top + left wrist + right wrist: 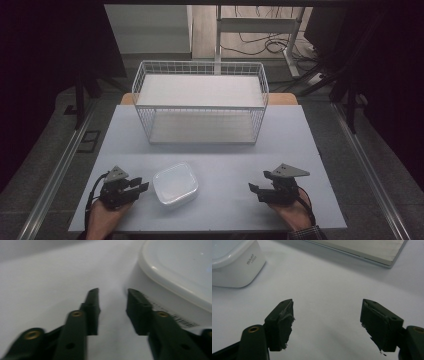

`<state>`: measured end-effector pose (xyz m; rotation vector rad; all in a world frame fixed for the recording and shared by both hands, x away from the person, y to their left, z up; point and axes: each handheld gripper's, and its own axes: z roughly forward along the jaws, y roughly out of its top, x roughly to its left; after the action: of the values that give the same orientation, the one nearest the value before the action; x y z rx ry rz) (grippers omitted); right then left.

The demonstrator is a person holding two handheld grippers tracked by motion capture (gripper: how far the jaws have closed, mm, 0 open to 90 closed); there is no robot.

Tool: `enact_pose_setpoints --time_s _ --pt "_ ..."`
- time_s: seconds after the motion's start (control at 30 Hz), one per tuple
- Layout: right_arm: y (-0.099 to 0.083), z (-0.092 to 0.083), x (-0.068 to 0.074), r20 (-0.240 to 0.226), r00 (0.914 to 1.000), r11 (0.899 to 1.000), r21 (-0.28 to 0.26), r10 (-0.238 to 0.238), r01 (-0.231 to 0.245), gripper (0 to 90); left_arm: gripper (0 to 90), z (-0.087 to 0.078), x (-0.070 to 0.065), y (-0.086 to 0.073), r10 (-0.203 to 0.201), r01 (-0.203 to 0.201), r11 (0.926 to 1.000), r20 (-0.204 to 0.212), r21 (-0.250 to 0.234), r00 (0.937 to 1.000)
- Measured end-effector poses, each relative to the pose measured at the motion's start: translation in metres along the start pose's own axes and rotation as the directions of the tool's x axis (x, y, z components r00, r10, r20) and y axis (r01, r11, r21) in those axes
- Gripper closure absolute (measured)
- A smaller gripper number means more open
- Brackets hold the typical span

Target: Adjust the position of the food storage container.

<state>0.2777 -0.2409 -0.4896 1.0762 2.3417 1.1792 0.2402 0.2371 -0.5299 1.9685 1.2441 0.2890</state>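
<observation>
From above, a lidded white container (175,184) sits on the table's (220,145) near side, the left gripper (141,187) just beside it, the right gripper (254,190) well apart. The left gripper view shows narrowed, empty jaws beside the container (180,277); they likely need wider spread. The right gripper view: jaws released, container (234,265) far-left.

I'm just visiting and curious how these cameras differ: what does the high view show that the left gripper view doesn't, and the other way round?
The high view takes in the white wire basket standing at the far side of the table, both hands, and the right gripper with jaws apart.

The left gripper view shows, close up, a barcode label low on the container's side.

Both show the left gripper, jaws apart with nothing between them, beside the white lidded container on the pale table.
</observation>
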Motion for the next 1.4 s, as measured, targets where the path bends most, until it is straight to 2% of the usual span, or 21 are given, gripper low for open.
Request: enact_pose_setpoints --time_s 0.1,0.2,0.33,0.37,0.4,0.47,0.53,0.6,0.63,0.7,0.73,0.9,0.93,0.97,1.0,1.1,1.13,1.23,1.27,1.33,1.4 --pt "0.001 0.001 0.001 -0.011 0.9999 1.0 0.004 -0.009 0.009 28.3 83.5 0.007 -0.003 0.004 -0.009 0.009 0.9994 0.001 0.033 1.0" --pt "0.003 0.006 0.002 -0.032 0.9995 1.0 0.019 -0.01 0.01 30.1 89.6 0.016 -0.005 0.012 0.0 -0.001 0.9986 0.023 0.054 0.9997" --pt "0.009 0.012 0.006 -0.058 0.9981 0.999 0.034 -0.021 0.023 36.1 89.8 0.024 -0.008 0.021 0.01 -0.01 0.9987 0.001 0.05 1.0" --pt "0.009 0.012 0.006 -0.058 0.9981 0.999 0.034 -0.021 0.023 36.1 89.9 0.024 -0.008 0.021 0.01 -0.01 0.9987 0.001 0.05 1.0" --pt "0.012 0.015 0.008 -0.07 0.9969 0.998 0.044 -0.037 0.041 42.0 89.8 0.027 -0.009 0.024 0.011 -0.011 0.9988 0.005 0.048 0.9999" --pt "0.013 0.016 0.009 -0.075 0.9962 0.998 0.046 -0.044 0.048 44.3 89.8 0.029 -0.01 0.026 0.016 -0.016 0.9987 0.004 0.048 0.9999" --pt "0.018 0.02 0.012 -0.103 0.9939 0.997 0.06 -0.039 0.046 51.3 89.9 0.034 -0.013 0.031 0.032 -0.032 0.9985 0.01 0.045 0.9994" --pt "0.02 0.022 0.013 -0.111 0.9931 0.997 0.062 -0.038 0.045 53.2 89.9 0.036 -0.015 0.034 0.032 -0.033 0.9987 0.017 0.039 0.9993" --pt "0.024 0.026 0.017 -0.138 0.9894 0.996 0.066 -0.045 0.055 56.3 89.9 0.038 -0.015 0.035 0.032 -0.033 0.9988 0.022 0.036 0.9992" --pt "0.025 0.029 0.019 -0.15 0.9873 0.996 0.069 -0.052 0.063 58.3 89.9 0.042 -0.018 0.041 0.043 -0.044 0.9988 0.038 0.024 0.9984" --pt "0.029 0.035 0.025 -0.179 0.9813 0.992 0.09 -0.07 0.088 61.0 89.9 0.046 -0.022 0.046 0.045 -0.046 0.9989 0.055 0.013 0.9974" --pt "0.035 0.048 0.036 -0.21 0.972 0.984 0.117 -0.105 0.131 66.9 89.8 0.055 -0.032 0.054 0.068 -0.069 0.9976 0.077 0.013 0.9947" --pt "0.037 0.054 0.041 -0.223 0.9682 0.982 0.124 -0.114 0.144 69.8 89.9 0.057 -0.039 0.055 0.085 -0.087 0.9961 0.08 0.018 0.9932" --pt "0.037 0.054 0.041 -0.223 0.9682 0.982 0.124 -0.114 0.144 69.8 89.8 0.057 -0.039 0.055 0.085 -0.087 0.9961 0.08 0.018 0.9932" --pt "0.038 0.057 0.046 -0.222 0.9671 0.98 0.126 -0.124 0.155 72.5 89.8 0.056 -0.046 0.054 0.106 -0.108 0.9936 0.077 0.031 0.9914" --pt "0.037 0.058 0.049 -0.22 0.9661 0.98 0.117 -0.135 0.163 74.0 89.8 0.052 -0.05 0.05 0.114 -0.117 0.9925 0.076 0.035 0.9906" --pt "0.036 0.057 0.05 -0.218 0.9682 0.983 0.109 -0.122 0.149 75.8 89.8 0.048 -0.053 0.046 0.102 -0.106 0.994 0.102 0.028 0.9895" --pt "0.034 0.056 0.051 -0.222 0.9681 0.984 0.109 -0.115 0.142 76.2 89.9 0.046 -0.055 0.045 0.098 -0.102 0.9945 0.126 0.022 0.9871" --pt "0.032 0.055 0.051 -0.221 0.9689 0.984 0.11 -0.111 0.138 76.2 89.8 0.047 -0.059 0.045 0.103 -0.108 0.994 0.148 0.021 0.9836" --pt "0.031 0.053 0.051 -0.219 0.9696 0.985 0.11 -0.109 0.136 76.2 89.8 0.048 -0.061 0.045 0.103 -0.107 0.9941 0.159 0.019 0.982" --pt "0.027 0.049 0.049 -0.205 0.9723 0.984 0.114 -0.112 0.137 76.0 89.8 0.051 -0.068 0.045 0.124 -0.131 0.9911 0.177 0.026 0.9763"
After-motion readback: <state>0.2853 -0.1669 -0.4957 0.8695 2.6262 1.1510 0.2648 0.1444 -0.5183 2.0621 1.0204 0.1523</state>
